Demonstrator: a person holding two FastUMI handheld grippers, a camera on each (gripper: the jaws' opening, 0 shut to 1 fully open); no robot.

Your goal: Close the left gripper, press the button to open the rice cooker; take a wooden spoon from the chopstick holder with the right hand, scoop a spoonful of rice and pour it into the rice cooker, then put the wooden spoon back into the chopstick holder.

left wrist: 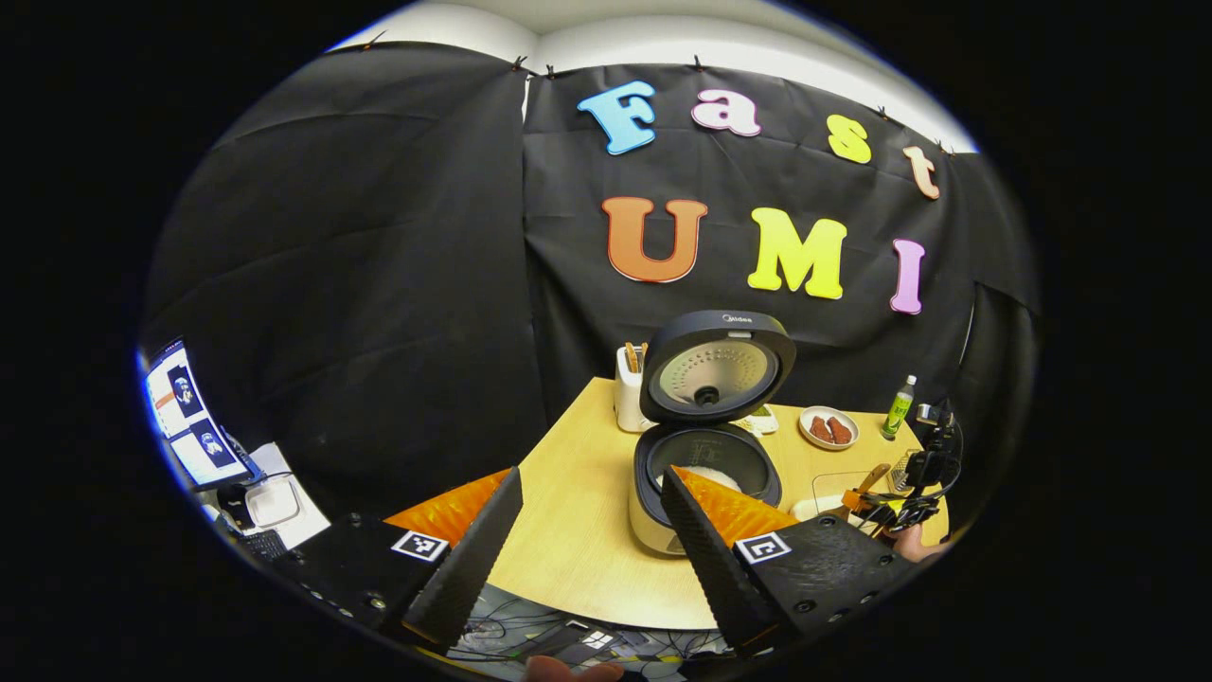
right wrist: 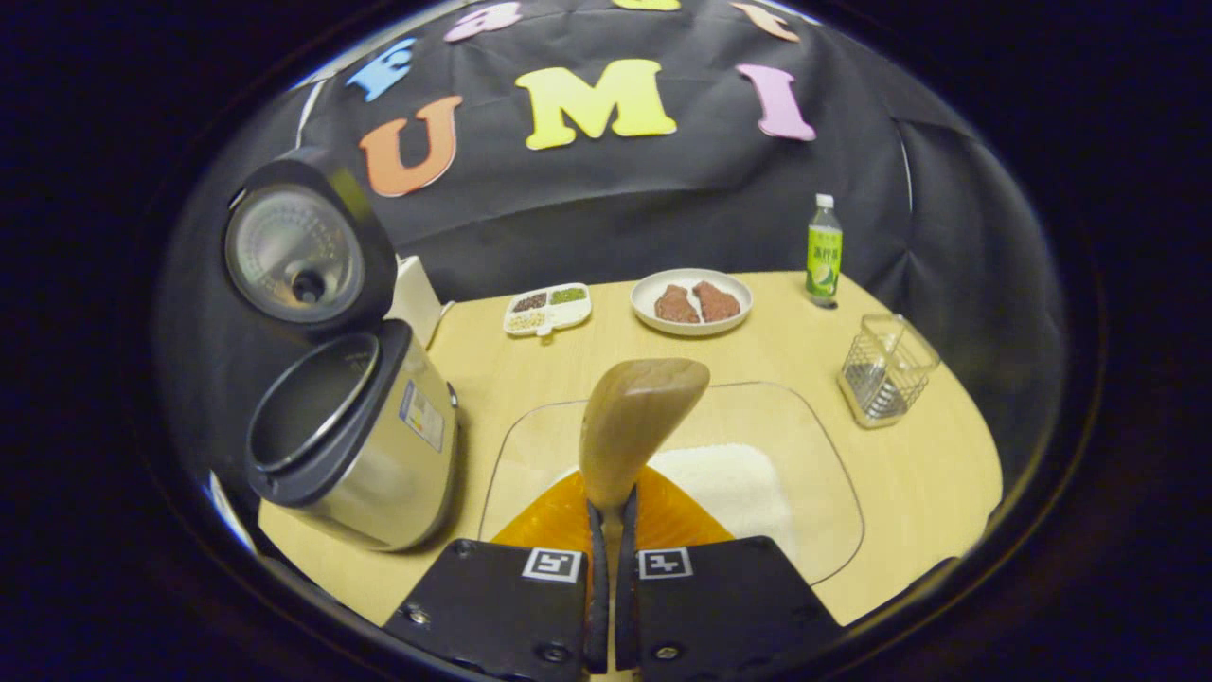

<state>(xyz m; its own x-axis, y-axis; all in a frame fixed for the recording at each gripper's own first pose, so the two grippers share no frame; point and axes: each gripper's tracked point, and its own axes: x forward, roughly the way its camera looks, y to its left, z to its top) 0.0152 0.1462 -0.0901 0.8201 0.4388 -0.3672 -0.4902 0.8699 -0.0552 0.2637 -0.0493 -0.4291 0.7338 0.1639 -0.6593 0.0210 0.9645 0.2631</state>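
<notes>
Where lid (left wrist: 717, 365) opens: "Midea".

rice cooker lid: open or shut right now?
Open. The rice cooker lid stands tipped back, its inner plate facing the camera, and the inner pot is exposed from above.

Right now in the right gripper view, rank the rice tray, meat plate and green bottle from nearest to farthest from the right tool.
1. Rice tray, directly under the right tool.
2. Meat plate, ahead at mid-table.
3. Green bottle, far right edge.
</notes>
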